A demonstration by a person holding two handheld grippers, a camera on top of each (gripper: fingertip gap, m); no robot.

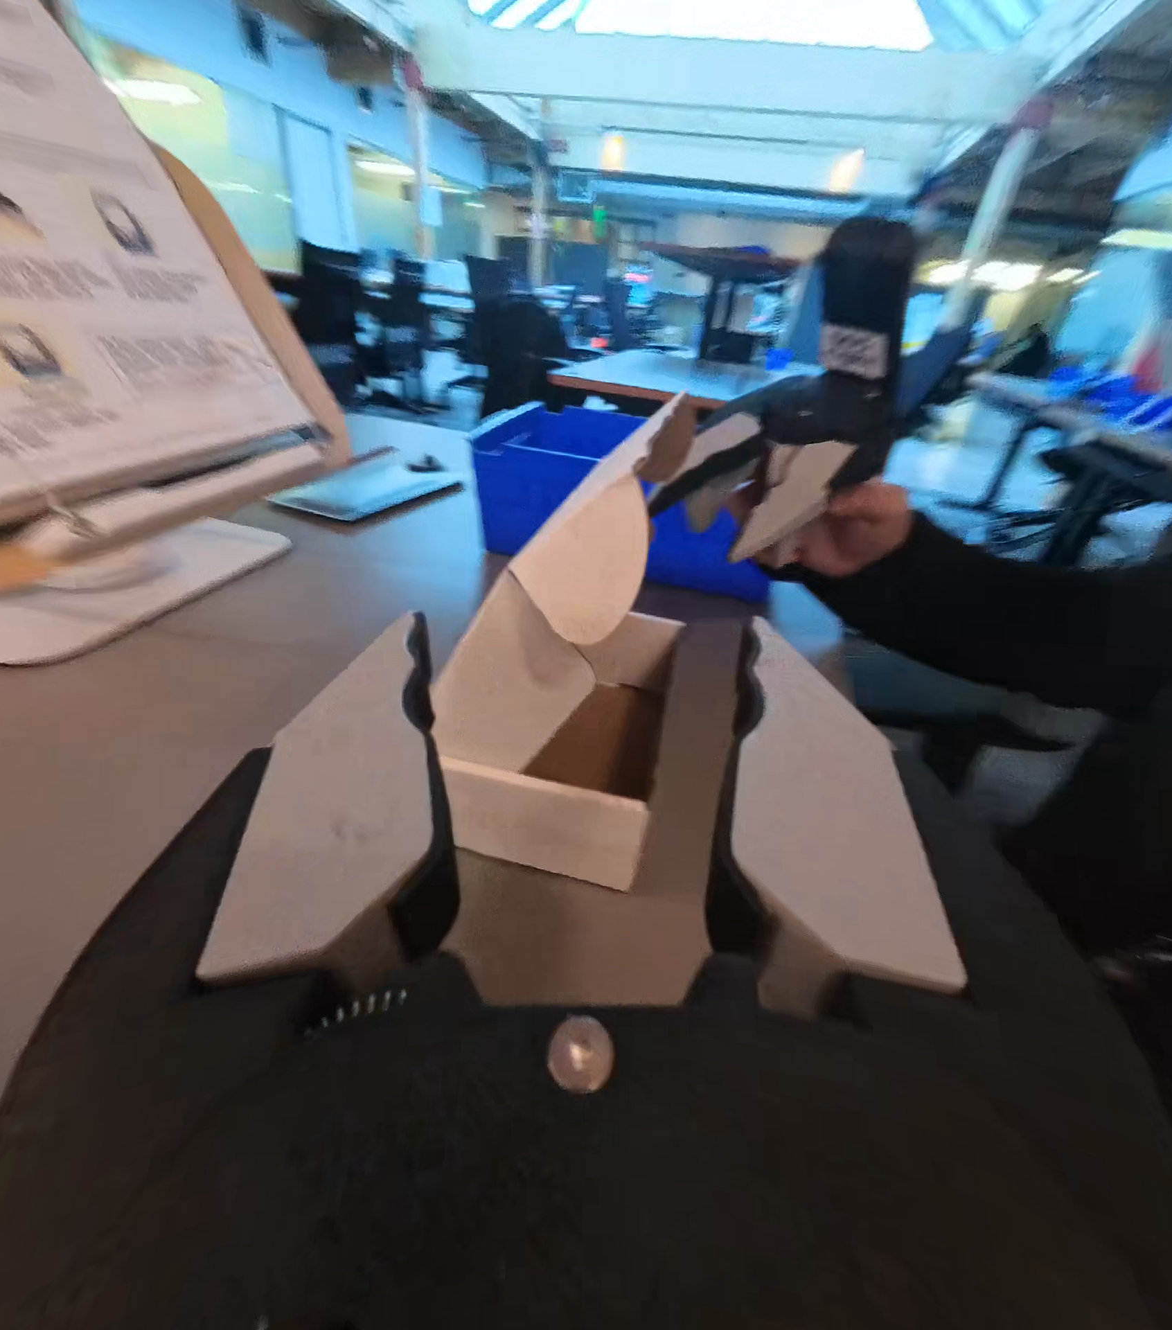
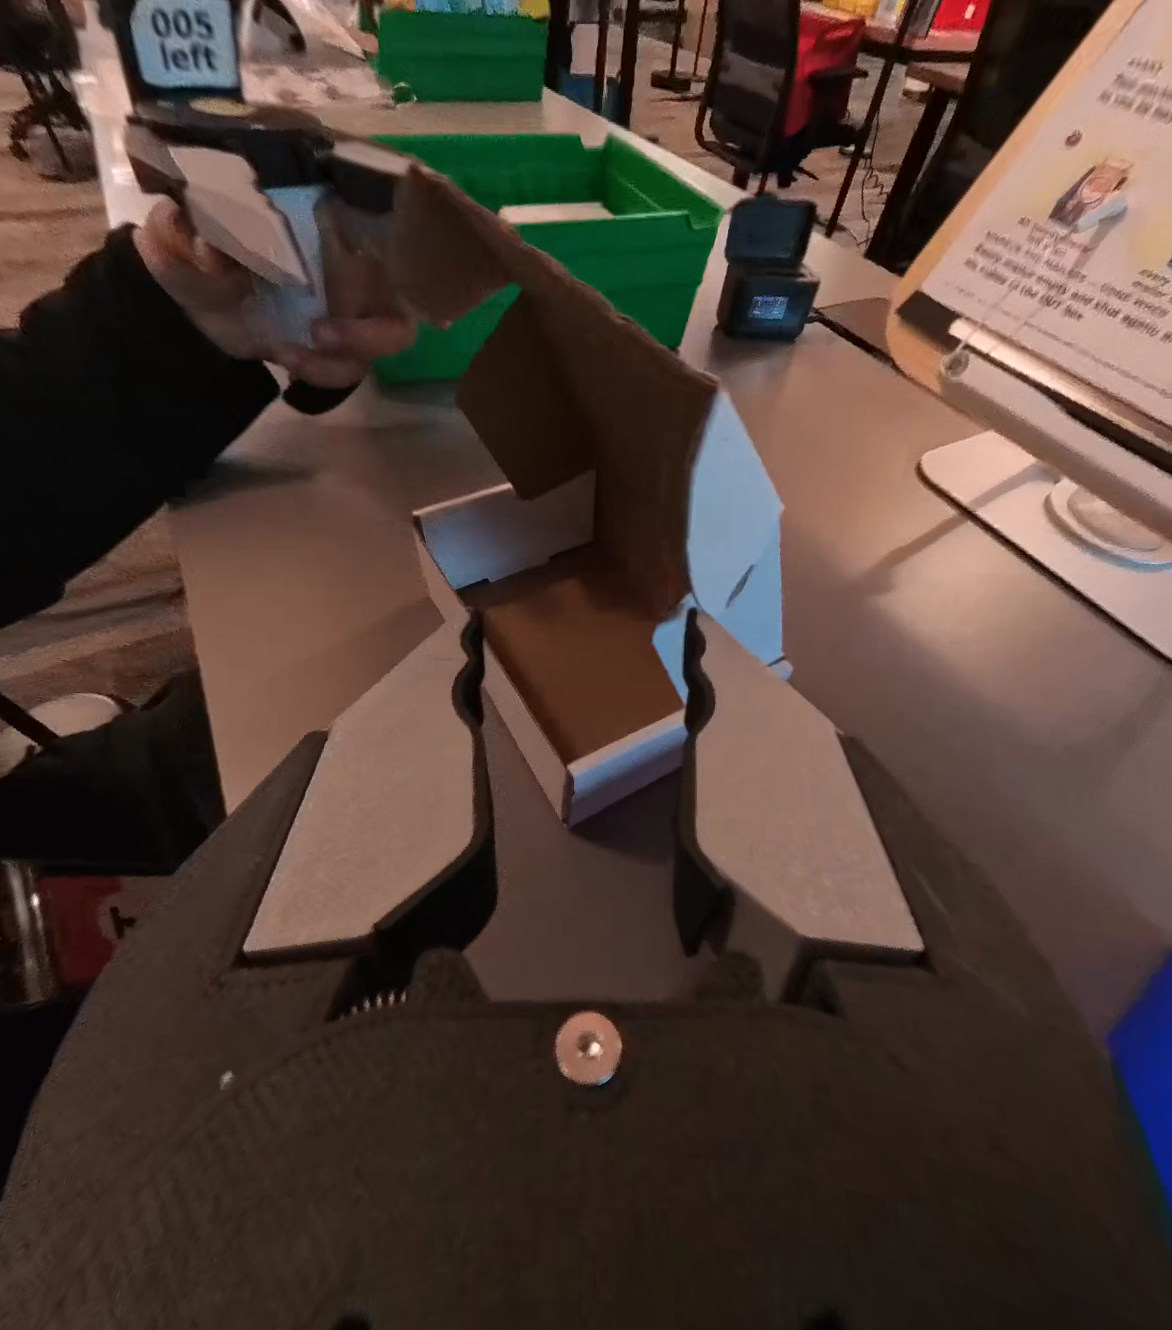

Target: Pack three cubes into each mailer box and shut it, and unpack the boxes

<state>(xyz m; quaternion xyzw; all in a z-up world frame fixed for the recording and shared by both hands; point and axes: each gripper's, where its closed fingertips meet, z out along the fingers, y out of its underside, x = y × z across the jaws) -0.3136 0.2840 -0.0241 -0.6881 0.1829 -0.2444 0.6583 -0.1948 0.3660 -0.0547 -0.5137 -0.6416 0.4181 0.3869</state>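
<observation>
The small white cardboard mailer box [image 2: 572,684] stands empty on the grey counter [image 2: 928,648], lid raised. It looks light and thin, so hold the stiff lid edge. Left claw [image 1: 587,691] and right claw [image 2: 579,673] both stand apart, holding nothing.

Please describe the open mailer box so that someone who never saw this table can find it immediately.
On the grey table, between the green bin and the tilted instruction board, one small white mailer box sits in the middle. Its lid stands raised, showing brown cardboard inside, and the visible part of the box holds nothing. It is the only open cardboard box there.
</observation>
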